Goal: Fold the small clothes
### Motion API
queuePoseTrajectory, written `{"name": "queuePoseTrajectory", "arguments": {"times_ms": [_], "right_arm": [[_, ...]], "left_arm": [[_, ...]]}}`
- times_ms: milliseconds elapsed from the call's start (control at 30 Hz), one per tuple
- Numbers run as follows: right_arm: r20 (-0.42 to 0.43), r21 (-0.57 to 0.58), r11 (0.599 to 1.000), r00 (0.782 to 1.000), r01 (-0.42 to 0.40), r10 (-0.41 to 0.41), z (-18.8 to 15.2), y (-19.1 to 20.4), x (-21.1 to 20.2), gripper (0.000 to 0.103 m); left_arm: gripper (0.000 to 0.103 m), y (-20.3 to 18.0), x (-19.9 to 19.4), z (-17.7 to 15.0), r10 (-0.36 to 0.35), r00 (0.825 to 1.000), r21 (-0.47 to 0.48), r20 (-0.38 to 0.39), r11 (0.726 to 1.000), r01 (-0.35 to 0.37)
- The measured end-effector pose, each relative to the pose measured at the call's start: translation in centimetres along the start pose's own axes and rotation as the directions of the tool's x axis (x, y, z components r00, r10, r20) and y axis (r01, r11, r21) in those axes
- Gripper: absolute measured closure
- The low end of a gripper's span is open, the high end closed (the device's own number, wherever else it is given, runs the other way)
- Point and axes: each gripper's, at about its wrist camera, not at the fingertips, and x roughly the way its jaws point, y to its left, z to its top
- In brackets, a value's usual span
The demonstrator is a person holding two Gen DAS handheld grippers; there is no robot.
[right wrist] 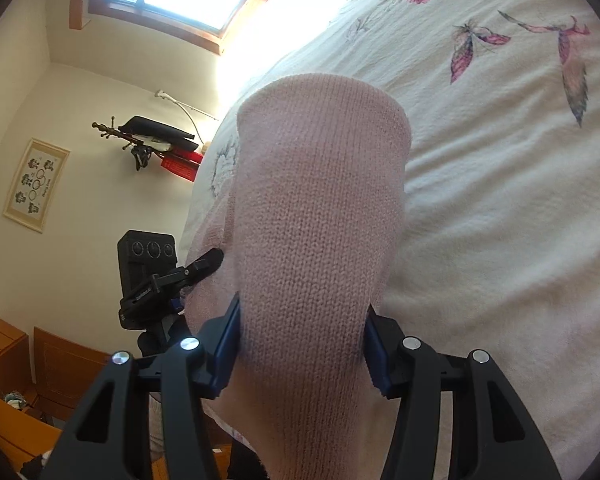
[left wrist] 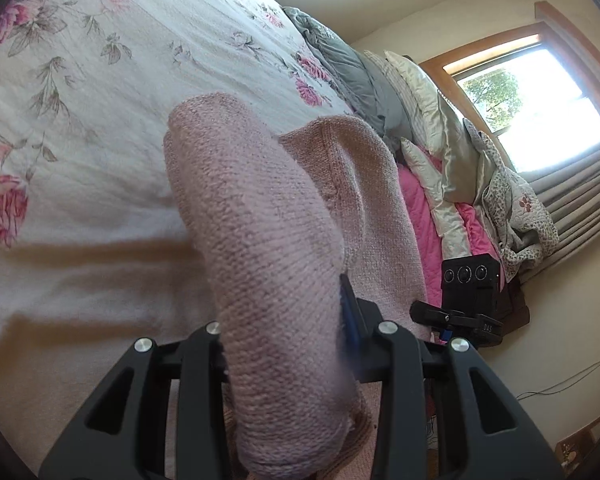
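Now two grippers, left gripper point(left wrist: 288, 340) and right gripper point(right wrist: 304, 344), clamp one pink knit garment point(right wrist: 320, 208).

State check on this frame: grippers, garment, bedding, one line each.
Left gripper: shut on a bunched fold of the pink knit garment.
Right gripper: shut on the pink knit garment, blue pads pressing both sides.
Pink knit garment: doubled over, draped ahead of both grippers above the bed.
White floral bedspread: spread flat, lightly wrinkled.
Pile of pillows and blankets: heaped untidily by the window.
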Motion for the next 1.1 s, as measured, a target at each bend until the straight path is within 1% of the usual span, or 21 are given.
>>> {"name": "queuePoseTrajectory", "arguments": {"times_ms": [100, 133, 200, 233, 267, 300, 333, 400, 433, 467, 533, 567, 633, 700, 800, 833, 900, 967, 1000, 1067, 1100], "right_arm": [[-0.012, 0.009, 0.999, 0.999, 0.052, -0.052, -1.1, -2.0, 2.0, 0.048], [0.001, 0.005, 0.999, 0.999, 0.046, -0.046, -1.5, -2.5, 2.3, 0.047], [0.043, 0.009, 1.0, 0.999, 0.016, -0.016, -2.1, -3.0, 2.7, 0.044], [0.048, 0.002, 1.0, 0.999, 0.023, -0.024, -2.2, -3.1, 2.9, 0.041], [0.054, -0.004, 0.999, 0.998, 0.034, -0.034, -2.5, -3.2, 3.0, 0.039], [0.052, -0.003, 0.999, 0.998, 0.046, -0.045, -2.5, -3.1, 3.2, 0.032], [0.046, 0.006, 0.999, 0.998, 0.05, -0.051, -2.5, -2.9, 3.5, 0.03], [0.042, 0.014, 0.998, 0.997, 0.062, -0.063, -2.5, -2.7, 3.3, 0.027], [0.042, 0.019, 0.997, 0.996, 0.075, -0.075, -2.6, -2.7, 3.0, 0.024], [0.045, 0.019, 0.997, 0.996, 0.08, -0.081, -2.9, -2.6, 2.5, 0.023], [0.049, 0.018, 0.996, 0.995, 0.087, -0.088, -4.1, -2.9, 1.1, 0.023], [0.051, 0.02, 0.995, 0.994, 0.096, -0.097, -4.6, -2.7, 0.7, 0.022], [0.063, 0.014, 0.991, 0.989, 0.132, -0.133, -5.8, -1.9, -0.2, 0.021], [0.098, -0.022, 0.983, 0.979, 0.183, -0.18, -7.0, -0.5, -1.1, 0.022], [0.134, -0.072, 0.964, 0.961, 0.255, -0.244, -9.1, 1.8, -1.8, 0.022], [0.143, -0.083, 0.957, 0.953, 0.279, -0.265, -10.0, 2.2, -1.8, 0.022], [0.143, -0.086, 0.943, 0.941, 0.32, -0.306, -11.2, 2.3, -1.5, 0.022], [0.137, -0.089, 0.939, 0.938, 0.332, -0.319, -12.1, 2.1, -1.0, 0.022], [0.132, -0.083, 0.937, 0.936, 0.338, -0.326, -12.5, 1.9, -0.7, 0.023], [0.126, -0.071, 0.928, 0.927, 0.365, -0.354, -13.0, 0.8, -0.6, 0.023], [0.122, -0.066, 0.925, 0.923, 0.375, -0.366, -13.1, 0.4, -0.5, 0.023]], "left_arm": [[0.069, 2.1, 1.6, -1.5, 0.088, 0.996, 0.01, -0.017, 0.996, -0.088], [0.068, 3.0, 1.9, -1.8, 0.099, 0.995, 0.01, -0.015, 0.995, -0.099], [0.066, 4.4, 2.0, -2.4, 0.089, 0.996, -0.009, 0.007, 0.996, -0.089], [0.063, 4.7, 2.1, -2.6, 0.085, 0.996, -0.022, 0.019, 0.996, -0.085], [0.062, 4.9, 2.0, -2.8, 0.095, 0.995, -0.027, 0.029, 0.995, -0.094], [0.058, 4.8, 1.9, -2.9, 0.11, 0.993, -0.024, 0.04, 0.994, -0.109], [0.054, 4.5, 1.9, -3.0, 0.128, 0.991, -0.02, 0.049, 0.992, -0.127], [0.05, 4.0, 1.2, -3.1, 0.168, 0.984, -0.013, 0.058, 0.986, -0.167], [0.051, 3.9, 0.6, -3.3, 0.179, 0.982, -0.01, 0.064, 0.984, -0.179], [0.051, 3.7, 0.0, -3.6, 0.195, 0.978, -0.004, 0.07, 0.981, -0.196], [0.051, 2.9, -1.3, -4.4, 0.248, 0.965, 0.017, 0.086, 0.968, -0.251], [0.051, 2.4, -2.1, -5.0, 0.281, 0.954, 0.034, 0.104, 0.958, -0.286], [0.051, 0.8, -3.6, -6.4, 0.341, 0.927, 0.091, 0.159, 0.929, -0.358], [0.051, -1.1, -4.9, -8.0, 0.395, 0.892, 0.15, 0.219, 0.89, -0.43], [0.05, -3.7, -6.0, -10.6, 0.405, 0.873, 0.214, 0.272, 0.859, -0.465], [0.05, -4.3, -6.0, -11.4, 0.414, 0.868, 0.224, 0.275, 0.85, -0.477], [0.05, -5.4, -5.8, -12.6, 0.407, 0.874, 0.235, 0.266, 0.851, -0.469], [0.05, -5.5, -5.4, -13.7, 0.412, 0.877, 0.239, 0.248, 0.851, -0.467], [0.05, -5.4, -5.1, -14.0, 0.424, 0.873, 0.243, 0.24, 0.844, -0.477], [0.05, -5.1, -4.3, -14.6, 0.461, 0.86, 0.239, 0.221, 0.829, -0.506], [0.05, -4.6, -4.0, -14.7, 0.47, 0.859, 0.233, 0.204, 0.828, -0.509]]}}
